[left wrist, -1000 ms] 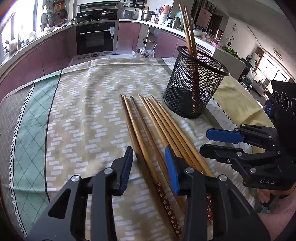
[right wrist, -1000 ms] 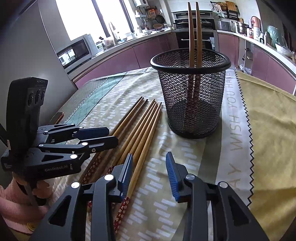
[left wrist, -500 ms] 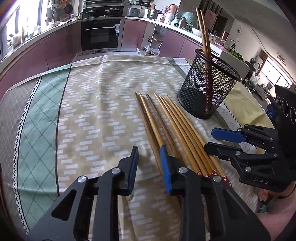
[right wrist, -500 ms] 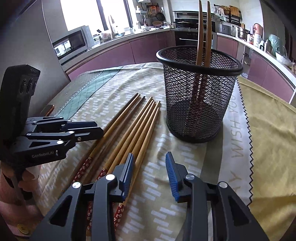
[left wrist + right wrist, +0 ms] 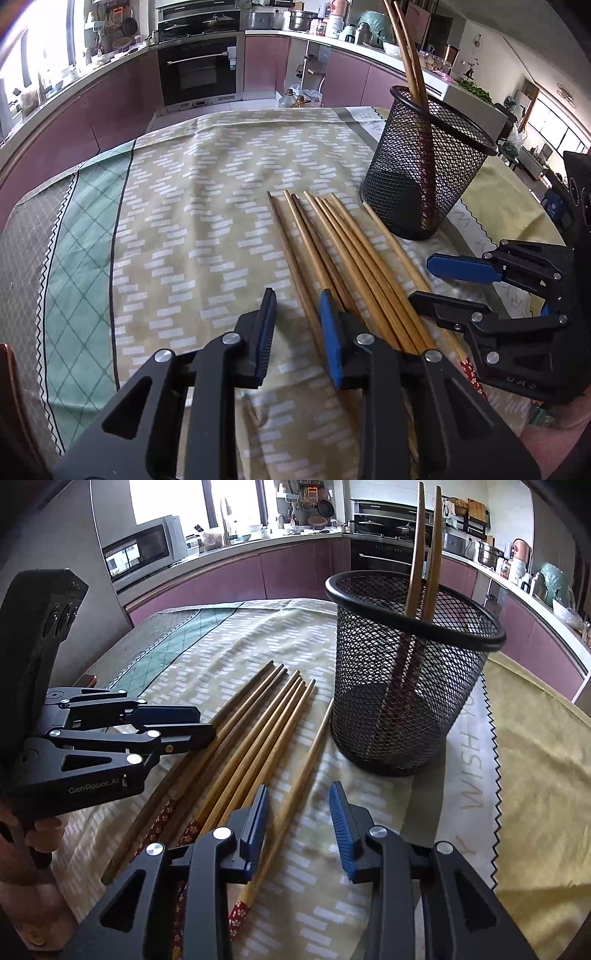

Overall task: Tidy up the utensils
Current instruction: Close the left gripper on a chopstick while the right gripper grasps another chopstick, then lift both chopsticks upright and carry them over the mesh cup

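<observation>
Several wooden chopsticks with red flowered ends lie side by side on the tablecloth; they also show in the right wrist view. One chopstick lies apart, nearest the black mesh cup, which holds two upright chopsticks. The cup also shows in the left wrist view. My left gripper is open and empty, low over the left side of the bundle. My right gripper is open and empty, its jaws either side of the lone chopstick.
The patterned tablecloth covers the table, with a yellow cloth at the right. Kitchen counters, an oven and a microwave stand behind. A brown object sits at the table's left edge.
One chopstick has slid away from the bundle toward the cup and now lies between my right gripper's jaws. My left gripper has shifted left and narrowed a little.
</observation>
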Motion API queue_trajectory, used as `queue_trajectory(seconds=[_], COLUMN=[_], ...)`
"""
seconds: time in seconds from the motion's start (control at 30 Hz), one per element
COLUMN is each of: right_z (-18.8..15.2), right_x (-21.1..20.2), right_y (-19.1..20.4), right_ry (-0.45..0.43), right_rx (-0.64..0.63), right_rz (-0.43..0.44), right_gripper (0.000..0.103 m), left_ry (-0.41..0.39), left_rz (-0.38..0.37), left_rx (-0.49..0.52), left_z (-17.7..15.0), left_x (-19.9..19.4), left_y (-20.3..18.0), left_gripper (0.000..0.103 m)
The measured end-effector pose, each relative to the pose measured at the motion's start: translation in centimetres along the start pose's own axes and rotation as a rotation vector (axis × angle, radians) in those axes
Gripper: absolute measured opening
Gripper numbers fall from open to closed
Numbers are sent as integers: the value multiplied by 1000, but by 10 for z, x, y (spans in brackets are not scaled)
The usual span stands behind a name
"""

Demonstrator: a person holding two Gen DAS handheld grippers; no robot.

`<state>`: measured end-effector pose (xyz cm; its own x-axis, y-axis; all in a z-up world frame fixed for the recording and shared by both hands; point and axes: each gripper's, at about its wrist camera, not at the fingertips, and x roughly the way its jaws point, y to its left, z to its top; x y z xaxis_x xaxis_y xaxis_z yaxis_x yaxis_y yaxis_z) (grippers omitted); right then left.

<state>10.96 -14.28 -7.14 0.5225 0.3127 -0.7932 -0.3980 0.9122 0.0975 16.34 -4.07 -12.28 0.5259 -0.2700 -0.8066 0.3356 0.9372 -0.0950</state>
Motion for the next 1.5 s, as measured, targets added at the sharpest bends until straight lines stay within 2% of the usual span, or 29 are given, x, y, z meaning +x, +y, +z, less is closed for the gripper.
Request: queue_trajectory(seconds=[0.13, 0.2, 0.3, 0.5, 0.8, 1.23, 1.5], right_z=[-1, -3, -2, -7, -8, -5, 2], right_x=[-2, -3, -3, -8, -24, -64, -87], right_y=[-3, -4, -7, -20, -25, -24, -30], right_ry=[-5, -8, -8, -14, -56, -165, -235], right_rx=[13, 19, 47, 112, 130, 98, 98], right_rz=[0, 2, 22, 68, 112, 182, 191], right_gripper=[30, 26, 14, 6, 6, 6, 6], left_ry=[2, 1, -5, -4, -32, -134, -189], left_rz=[-3, -10, -12, -22, -56, -125, -172], left_rx=[-15, -27, -45, -88, -104, -67, -52], left_z=[0, -1, -4, -9, -11, -5, 0], left_x=[1, 0, -1, -5, -22, -66, -93], left_y=[-2, -2, -3, -3, -2, -14, -20], left_gripper=[15, 12, 11, 9, 8, 8, 8])
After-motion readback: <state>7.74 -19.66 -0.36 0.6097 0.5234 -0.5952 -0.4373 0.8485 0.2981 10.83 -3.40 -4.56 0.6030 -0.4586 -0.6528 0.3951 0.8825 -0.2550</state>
